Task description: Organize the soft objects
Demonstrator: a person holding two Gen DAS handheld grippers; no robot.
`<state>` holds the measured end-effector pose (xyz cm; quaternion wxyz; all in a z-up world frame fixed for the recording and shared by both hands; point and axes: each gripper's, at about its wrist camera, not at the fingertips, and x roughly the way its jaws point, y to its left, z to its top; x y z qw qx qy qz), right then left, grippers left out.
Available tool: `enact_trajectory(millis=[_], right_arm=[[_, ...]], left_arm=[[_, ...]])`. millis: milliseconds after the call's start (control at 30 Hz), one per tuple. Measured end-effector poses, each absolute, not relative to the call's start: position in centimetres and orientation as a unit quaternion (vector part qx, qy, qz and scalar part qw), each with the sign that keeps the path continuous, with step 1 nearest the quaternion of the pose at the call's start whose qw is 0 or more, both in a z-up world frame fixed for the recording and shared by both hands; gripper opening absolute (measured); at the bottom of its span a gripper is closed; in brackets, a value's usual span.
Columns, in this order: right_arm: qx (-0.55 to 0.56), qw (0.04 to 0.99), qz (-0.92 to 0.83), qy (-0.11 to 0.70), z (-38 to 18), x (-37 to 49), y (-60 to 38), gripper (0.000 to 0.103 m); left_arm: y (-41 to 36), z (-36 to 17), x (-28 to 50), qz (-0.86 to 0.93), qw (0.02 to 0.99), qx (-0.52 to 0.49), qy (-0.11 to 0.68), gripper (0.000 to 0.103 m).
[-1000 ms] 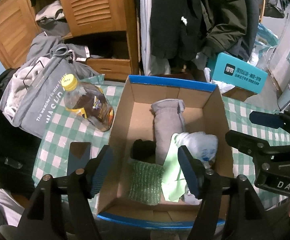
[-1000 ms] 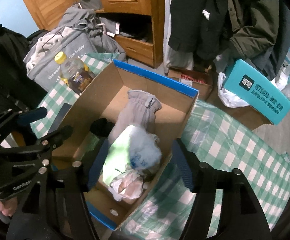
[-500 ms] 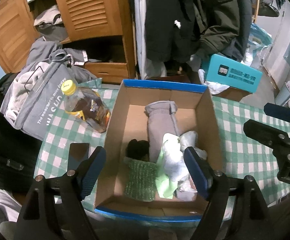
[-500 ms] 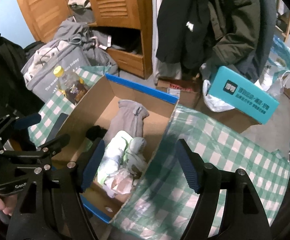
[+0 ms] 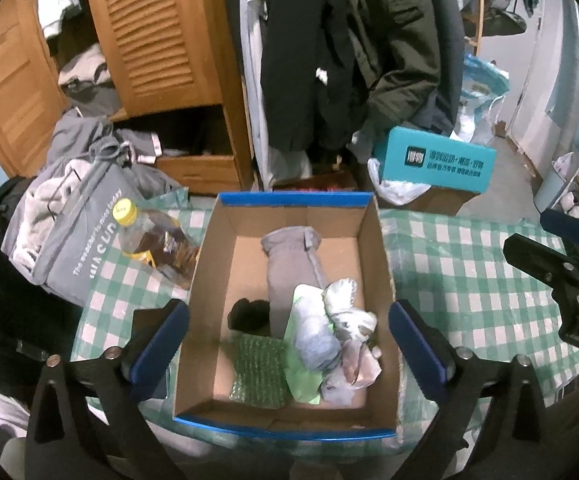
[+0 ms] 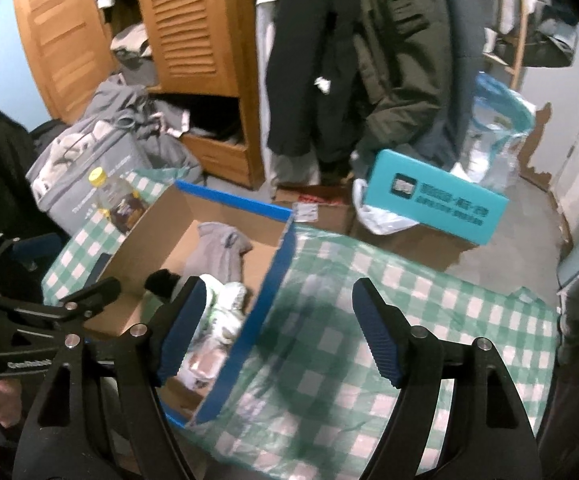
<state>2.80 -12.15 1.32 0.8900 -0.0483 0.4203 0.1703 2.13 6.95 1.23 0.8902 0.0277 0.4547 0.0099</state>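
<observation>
An open cardboard box with blue rims stands on the green checked tablecloth. Inside lie a grey glove, a black soft item, green bubble wrap, a light green cloth and a white-grey bundle. My left gripper is open and empty, held above the box's near end. My right gripper is open and empty, above the box's right wall and the cloth. The glove also shows in the right wrist view.
A yellow-capped bottle lies left of the box, beside a grey tote bag. A dark flat object lies on the cloth left of the box. A teal box, hanging coats and a wooden wardrobe stand behind.
Both grippers have risen and pulled back from the box. The right gripper has swung right, off the box contents and over the tablecloth. The white-grey bundle stays in the box.
</observation>
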Motion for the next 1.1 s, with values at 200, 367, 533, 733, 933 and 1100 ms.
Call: enact_trajectory(millis=[200,367,533,733,933,1100], right_arm=[[-0.038,0.902,0.149,0.402,1.9,1.7,-14.4,0.076],[-0.034,0.909,0.140,0.392,2.1,0.6,-15.7,0.076],[-0.029,0.913,0.130,0.385,2.1,-0.1,-16.7,0.077],[-0.022,0.914,0.121,0.386,1.8,-0.3,-17.8,0.076],[-0.020,0.913,0.118,0.389,1.6,-0.3,-18.2,0.077],[-0.020,0.914,0.118,0.389,1.6,-0.2,-18.2,0.077]], left_arm=[[6.0,2.2,1.3,0.013,0.901,0.039,0.433,0.102],[5.0,2.3,1.0,0.011,0.900,0.047,0.433,0.102],[4.0,2.2,0.8,0.003,0.900,0.055,0.433,0.102],[3.3,2.1,0.8,-0.006,0.898,0.055,0.437,0.102],[3.0,2.1,0.8,-0.008,0.898,0.056,0.437,0.102],[2.9,2.1,0.8,-0.008,0.898,0.056,0.437,0.102]])
